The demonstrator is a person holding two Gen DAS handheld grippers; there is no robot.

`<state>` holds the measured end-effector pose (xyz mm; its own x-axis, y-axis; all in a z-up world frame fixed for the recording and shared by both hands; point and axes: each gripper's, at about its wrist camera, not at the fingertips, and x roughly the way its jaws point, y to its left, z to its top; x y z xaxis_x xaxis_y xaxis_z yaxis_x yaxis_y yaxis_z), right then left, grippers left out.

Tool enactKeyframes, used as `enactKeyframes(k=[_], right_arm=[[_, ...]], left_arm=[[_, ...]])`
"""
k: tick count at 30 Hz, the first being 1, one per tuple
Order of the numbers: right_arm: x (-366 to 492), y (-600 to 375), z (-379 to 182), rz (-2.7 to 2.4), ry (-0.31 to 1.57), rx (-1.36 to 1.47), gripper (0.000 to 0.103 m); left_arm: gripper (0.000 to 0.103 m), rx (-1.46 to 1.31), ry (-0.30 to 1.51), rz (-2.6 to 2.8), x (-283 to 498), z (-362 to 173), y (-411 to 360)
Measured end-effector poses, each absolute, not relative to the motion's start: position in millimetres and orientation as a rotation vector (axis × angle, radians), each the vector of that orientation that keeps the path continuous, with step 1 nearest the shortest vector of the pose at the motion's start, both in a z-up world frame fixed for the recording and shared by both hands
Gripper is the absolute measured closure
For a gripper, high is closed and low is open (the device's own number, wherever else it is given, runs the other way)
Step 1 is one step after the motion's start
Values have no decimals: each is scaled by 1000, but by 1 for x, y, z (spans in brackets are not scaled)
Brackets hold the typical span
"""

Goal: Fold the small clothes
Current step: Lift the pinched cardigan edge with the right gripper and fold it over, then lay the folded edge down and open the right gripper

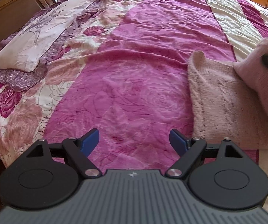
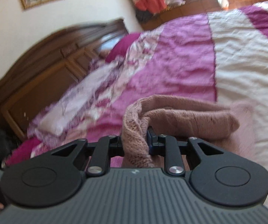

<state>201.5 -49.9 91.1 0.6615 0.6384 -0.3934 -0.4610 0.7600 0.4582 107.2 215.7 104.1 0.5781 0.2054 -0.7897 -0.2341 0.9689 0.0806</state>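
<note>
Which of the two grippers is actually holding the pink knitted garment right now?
The right gripper, shut on the pink knitted garment. The left gripper is open over bare bedspread.

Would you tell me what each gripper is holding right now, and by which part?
The right gripper is shut on the pink knit garment, pinching a bunched edge. The left gripper is open over the bedspread, holding nothing.

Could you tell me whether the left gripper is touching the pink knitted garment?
Apart. The left wrist view shows the left gripper open over bare bedspread, with the pink knitted garment off to its right.
</note>
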Motion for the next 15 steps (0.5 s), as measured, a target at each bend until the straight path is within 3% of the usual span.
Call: enactKeyframes(k=[10, 15], right_arm=[[201, 13, 52, 666, 685, 204, 78], [196, 12, 49, 658, 688, 242, 67]], left_arm=[[16, -40, 925, 278, 105, 96, 236], [16, -45, 917, 260, 108, 95, 235]])
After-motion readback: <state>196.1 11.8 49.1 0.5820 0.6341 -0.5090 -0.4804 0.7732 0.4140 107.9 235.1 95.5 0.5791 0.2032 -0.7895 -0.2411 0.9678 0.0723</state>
